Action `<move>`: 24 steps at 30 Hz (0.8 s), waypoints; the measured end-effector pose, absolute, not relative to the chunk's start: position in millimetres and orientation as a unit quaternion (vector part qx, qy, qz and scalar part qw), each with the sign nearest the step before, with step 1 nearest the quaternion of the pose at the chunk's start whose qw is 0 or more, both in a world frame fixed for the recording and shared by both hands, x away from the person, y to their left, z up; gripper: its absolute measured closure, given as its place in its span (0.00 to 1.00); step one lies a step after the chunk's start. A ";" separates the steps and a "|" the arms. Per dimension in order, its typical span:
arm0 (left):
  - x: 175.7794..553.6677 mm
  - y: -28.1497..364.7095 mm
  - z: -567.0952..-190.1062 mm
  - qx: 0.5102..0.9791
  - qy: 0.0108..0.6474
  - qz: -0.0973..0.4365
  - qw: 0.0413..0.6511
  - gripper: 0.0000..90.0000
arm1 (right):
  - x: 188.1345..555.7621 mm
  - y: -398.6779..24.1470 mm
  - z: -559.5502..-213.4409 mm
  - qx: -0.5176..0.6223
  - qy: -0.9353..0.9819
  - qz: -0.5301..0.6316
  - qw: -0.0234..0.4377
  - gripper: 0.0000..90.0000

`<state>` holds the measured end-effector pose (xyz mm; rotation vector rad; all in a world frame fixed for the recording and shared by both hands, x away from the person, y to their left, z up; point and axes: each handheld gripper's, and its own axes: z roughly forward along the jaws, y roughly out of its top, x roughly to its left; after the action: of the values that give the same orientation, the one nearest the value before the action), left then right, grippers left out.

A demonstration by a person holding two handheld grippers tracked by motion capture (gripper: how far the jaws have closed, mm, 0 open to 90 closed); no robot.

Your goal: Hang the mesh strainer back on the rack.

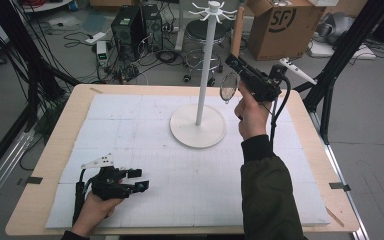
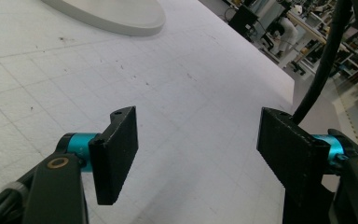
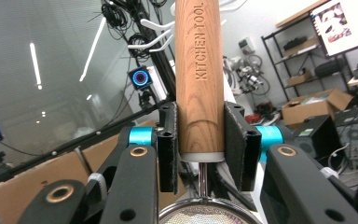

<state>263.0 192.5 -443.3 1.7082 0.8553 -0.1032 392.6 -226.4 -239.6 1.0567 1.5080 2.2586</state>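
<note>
So the thing in play here is a small strainer (image 1: 229,87) with a wooden handle (image 3: 199,74) stamped "KITCHEN TOOL". It's up in the air beside the white rack (image 1: 198,122), near the pole and below the hooks (image 1: 213,11) at the top. The right gripper (image 3: 200,144) has it pinched by the handle, both pads flat against the wood right at the bottom end where the metal neck comes out. In the right gripper view the mesh bowl (image 3: 205,215) sits just under the jaws and the handle runs straight up and away from the camera. From the high view the long axis looks roughly upright, maybe tipped a bit, handle end toward the hooks and mesh end hanging down.

Progress-wise, I'd say it's about midway: the strainer is picked up and lifted to the rack, but it isn't hanging on anything yet. What's left is raising it the rest of the way, getting the handle's top end onto a hook, then letting go. I can't see a hanging hole or loop, since the handle's top is cut off.

The left gripper (image 2: 196,154) is parked low over the white mat (image 2: 205,93) on the counter (image 1: 55,150), near the front left corner, jaws spread wide with nothing between them.
</note>
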 end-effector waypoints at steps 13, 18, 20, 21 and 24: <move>261.6 192.7 -442.6 0.730 0.364 -0.044 0.577 0.33 | 392.8 -219.4 -240.4 0.359 0.527 0.763 0.108 0.77; 261.4 192.5 -442.5 0.728 0.365 -0.043 0.578 0.33 | 391.9 -210.8 -241.4 0.355 0.536 0.758 0.111 0.77; 261.1 192.4 -442.4 0.729 0.364 -0.043 0.578 0.33 | 391.7 -209.1 -241.8 0.355 0.537 0.757 0.110 0.77; 260.9 192.7 -442.3 0.729 0.364 -0.043 0.578 0.33 | 391.7 -209.0 -241.9 0.355 0.537 0.758 0.110 0.77; 260.8 192.9 -442.1 0.729 0.363 -0.043 0.578 0.33 | 391.5 -207.3 -242.4 0.355 0.540 0.755 0.110 0.77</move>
<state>260.8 192.9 -442.1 1.7065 0.8496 -0.1002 391.5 -207.3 -242.4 1.0435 1.5881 2.2176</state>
